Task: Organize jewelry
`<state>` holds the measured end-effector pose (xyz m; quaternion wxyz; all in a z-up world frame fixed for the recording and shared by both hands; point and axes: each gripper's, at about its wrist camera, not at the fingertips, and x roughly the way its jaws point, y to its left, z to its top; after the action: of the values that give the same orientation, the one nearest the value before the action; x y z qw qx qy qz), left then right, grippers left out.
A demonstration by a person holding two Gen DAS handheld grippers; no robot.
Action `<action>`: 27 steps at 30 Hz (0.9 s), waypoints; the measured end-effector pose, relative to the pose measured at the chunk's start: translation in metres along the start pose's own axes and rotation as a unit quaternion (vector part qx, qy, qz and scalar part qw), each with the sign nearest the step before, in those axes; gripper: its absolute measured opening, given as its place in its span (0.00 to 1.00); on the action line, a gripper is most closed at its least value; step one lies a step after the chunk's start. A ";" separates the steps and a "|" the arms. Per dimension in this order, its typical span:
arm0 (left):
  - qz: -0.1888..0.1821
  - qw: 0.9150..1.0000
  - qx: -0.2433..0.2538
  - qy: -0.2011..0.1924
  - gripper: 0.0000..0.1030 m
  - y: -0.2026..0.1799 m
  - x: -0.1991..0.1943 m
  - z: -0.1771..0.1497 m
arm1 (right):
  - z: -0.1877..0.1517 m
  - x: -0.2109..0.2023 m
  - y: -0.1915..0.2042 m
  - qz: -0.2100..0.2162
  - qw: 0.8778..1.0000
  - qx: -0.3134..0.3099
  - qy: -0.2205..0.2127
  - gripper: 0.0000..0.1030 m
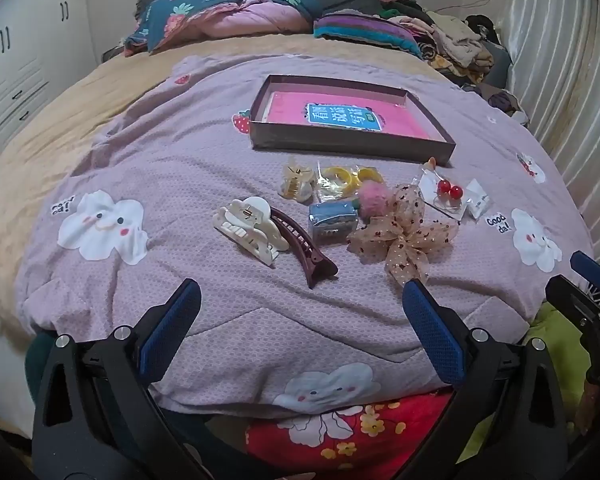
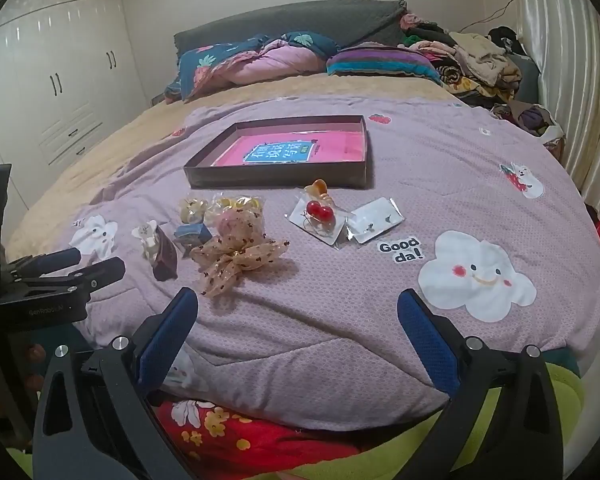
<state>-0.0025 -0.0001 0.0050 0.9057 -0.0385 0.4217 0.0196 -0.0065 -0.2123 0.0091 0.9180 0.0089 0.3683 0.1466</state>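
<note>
Now, scene: small hair and jewelry items lie in a loose group on the purple blanket (image 1: 180,168) of a bed, and none is in the box yet.
Left hand-held gripper (image 1: 300,332): wide open, holding nothing, above the near edge of the blanket.
Right hand-held gripper (image 2: 296,332): also wide open and empty, to the right of the left one.
Box (image 1: 352,146): shallow and dark, with a pink book (image 1: 340,116) inside; it lies on the far side of the items.
Dark red clip (image 1: 304,248): the nearest item to the left gripper, ahead of it; its long axis runs from far-left to near-right.
White claw clip (image 1: 252,228): touching the dark red clip on its left.
Bow (image 2: 236,260): ahead of the right gripper and to its left.
Cherry earrings (image 2: 320,212): on a card farther away, near the box.
Nearer hand: I judge the left one for the clips and the right one for the earrings.
</note>
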 end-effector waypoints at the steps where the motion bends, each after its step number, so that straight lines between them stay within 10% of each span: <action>1: 0.000 1.000 0.000 0.000 0.92 -0.001 -0.001 0.001 | 0.000 0.000 0.000 -0.001 1.000 -0.001 0.000 0.96; 27: -0.003 1.000 -0.001 -0.002 0.92 -0.005 -0.001 0.001 | 0.002 0.000 0.003 0.001 1.000 -0.001 0.000 0.96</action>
<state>-0.0019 -0.0049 0.0068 0.9066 -0.0410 0.4196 0.0170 -0.0064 -0.2097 0.0109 0.9178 0.0080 0.3685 0.1479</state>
